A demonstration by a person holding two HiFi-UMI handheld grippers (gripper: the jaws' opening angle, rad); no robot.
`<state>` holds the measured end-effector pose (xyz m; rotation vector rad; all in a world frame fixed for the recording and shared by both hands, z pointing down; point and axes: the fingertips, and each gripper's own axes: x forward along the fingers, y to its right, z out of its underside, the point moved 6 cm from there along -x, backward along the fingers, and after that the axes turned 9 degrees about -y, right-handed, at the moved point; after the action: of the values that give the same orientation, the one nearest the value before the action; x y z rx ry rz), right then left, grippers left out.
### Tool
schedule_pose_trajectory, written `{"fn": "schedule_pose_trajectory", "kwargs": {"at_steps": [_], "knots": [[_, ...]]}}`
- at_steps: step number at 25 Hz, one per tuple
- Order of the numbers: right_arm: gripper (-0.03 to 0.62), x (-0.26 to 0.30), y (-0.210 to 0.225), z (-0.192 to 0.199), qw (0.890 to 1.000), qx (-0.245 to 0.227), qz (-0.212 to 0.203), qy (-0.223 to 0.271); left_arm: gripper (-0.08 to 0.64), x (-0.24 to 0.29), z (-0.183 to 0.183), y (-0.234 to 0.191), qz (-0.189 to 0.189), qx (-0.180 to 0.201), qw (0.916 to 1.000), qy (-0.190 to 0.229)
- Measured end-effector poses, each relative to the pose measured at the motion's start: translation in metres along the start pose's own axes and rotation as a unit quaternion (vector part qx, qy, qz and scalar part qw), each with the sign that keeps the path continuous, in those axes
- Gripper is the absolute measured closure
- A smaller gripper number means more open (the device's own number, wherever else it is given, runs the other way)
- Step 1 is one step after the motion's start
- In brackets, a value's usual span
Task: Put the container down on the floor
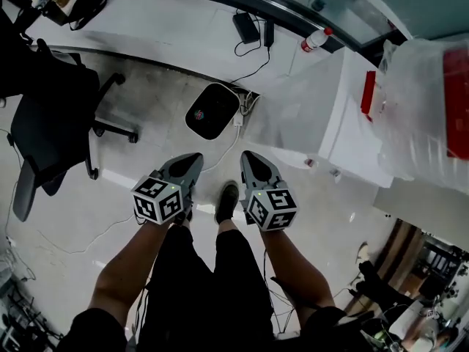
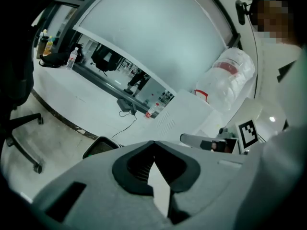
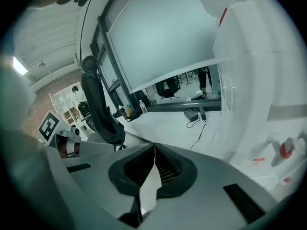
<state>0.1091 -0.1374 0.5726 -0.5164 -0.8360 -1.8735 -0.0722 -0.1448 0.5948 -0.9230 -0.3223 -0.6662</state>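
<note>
Container (image 1: 212, 111): black, round-cornered, pale-rimmed

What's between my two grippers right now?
A dark shoe on the floor lies between the left gripper and right gripper; the head view shows it.

In the head view, the left gripper (image 1: 193, 157) and the right gripper (image 1: 247, 155) sit side by side in the lower middle, with a bin (image 1: 212, 110) on the floor (image 1: 146, 86) just above them, a chair (image 1: 45, 134) at the far left and a bottle (image 1: 316, 39) at the upper right.
</note>
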Motion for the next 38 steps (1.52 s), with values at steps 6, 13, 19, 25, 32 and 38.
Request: {"fn": "schedule_pose_trajectory", "kwargs": {"at_steps": [6,13,19,25,32,38], "knots": [[0.583,-0.048,-0.014,-0.016,1.0,0.004,0.002,0.013,0.549,-0.038,-0.025,0.046,0.023,0.019,0.9995,0.007],[0.583,-0.106,-0.041,-0.039,0.999,0.015,0.002,0.04,0.549,-0.082,-0.046,0.101,0.025,0.058,0.998,-0.009],[0.583,-0.151,-0.061,-0.065,0.998,-0.002,0.003,0.057,0.551,-0.113,-0.063,0.133,-0.01,0.078,0.9969,-0.004],[0.583,-0.193,-0.08,-0.096,0.996,-0.038,0.002,0.077,0.551,-0.136,-0.082,0.167,-0.008,0.105,0.9945,0.004],[0.583,-0.232,-0.093,-0.124,0.994,-0.041,0.009,0.104,0.551,-0.163,-0.1,0.196,-0.016,0.122,0.9923,0.016],[0.583,-0.255,-0.096,-0.142,0.991,-0.046,0.013,0.125,0.551,-0.181,-0.116,0.213,-0.021,0.137,0.9898,0.035]]}}
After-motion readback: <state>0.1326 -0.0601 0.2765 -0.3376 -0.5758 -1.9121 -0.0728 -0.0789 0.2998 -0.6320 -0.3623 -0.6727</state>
